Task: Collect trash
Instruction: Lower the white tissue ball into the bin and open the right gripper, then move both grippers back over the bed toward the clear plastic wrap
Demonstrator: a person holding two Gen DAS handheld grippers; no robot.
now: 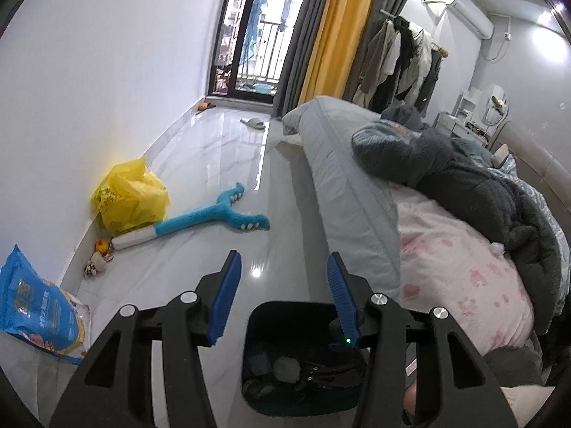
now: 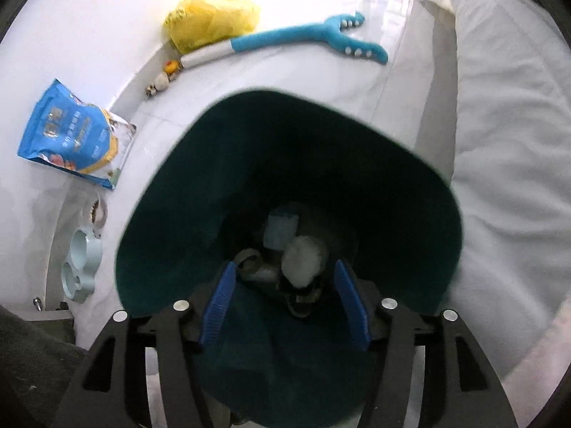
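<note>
A dark teal trash bin (image 2: 267, 135) stands on the floor beside the bed, and its mouth fills the right wrist view. My right gripper (image 2: 285, 264) points down into it, open, its blue pads apart and touching nothing. Below them in the bin lie a white crumpled wad (image 2: 303, 256), a pale packet (image 2: 280, 232) and dark scraps. In the left wrist view the same bin (image 1: 292, 305) sits just under my left gripper (image 1: 283, 255), which is open and empty above the floor. The white wad (image 1: 285, 369) shows inside.
Along the wall lie a yellow plastic bag (image 1: 130, 198), a long blue plush toy (image 1: 214, 214), small toys (image 1: 101, 246) and a blue food bag (image 1: 34, 306). A pale blue pet bowl (image 2: 80, 264) sits at the left. The bed (image 1: 464, 267) with heaped bedding lines the right.
</note>
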